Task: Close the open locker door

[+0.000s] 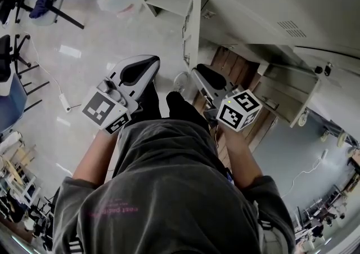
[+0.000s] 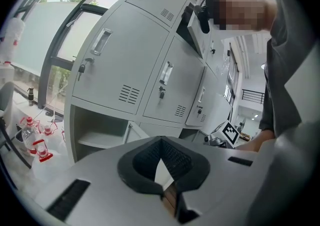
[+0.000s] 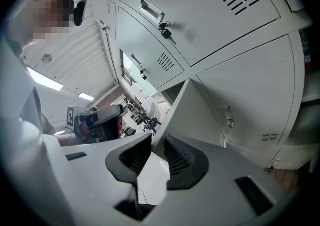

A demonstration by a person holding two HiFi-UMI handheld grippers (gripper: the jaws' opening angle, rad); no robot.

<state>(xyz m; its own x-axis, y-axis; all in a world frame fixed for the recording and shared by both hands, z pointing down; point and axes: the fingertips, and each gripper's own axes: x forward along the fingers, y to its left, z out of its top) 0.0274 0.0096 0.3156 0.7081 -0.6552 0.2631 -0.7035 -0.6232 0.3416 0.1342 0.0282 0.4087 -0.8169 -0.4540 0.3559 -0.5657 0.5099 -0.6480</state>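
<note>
While near the open locker door (image 1: 192,27), left tongs (image 2: 161,141) together, right tongs (image 3: 153,140) seemingly slightly apart.

Bright, even indoor light fills all three views. In the head view the glossy pale floor (image 1: 50,78) carries small white glare patches, and straight lines bow outward towards the edges. In the left gripper view daylight comes through a tall window (image 2: 55,34) at the left, washed out to near white. The corners fall to black around a round fisheye picture. In the right gripper view ceiling light strips (image 3: 47,80) glow white, and the grey locker doors (image 3: 210,14) show only soft shadows.
</note>
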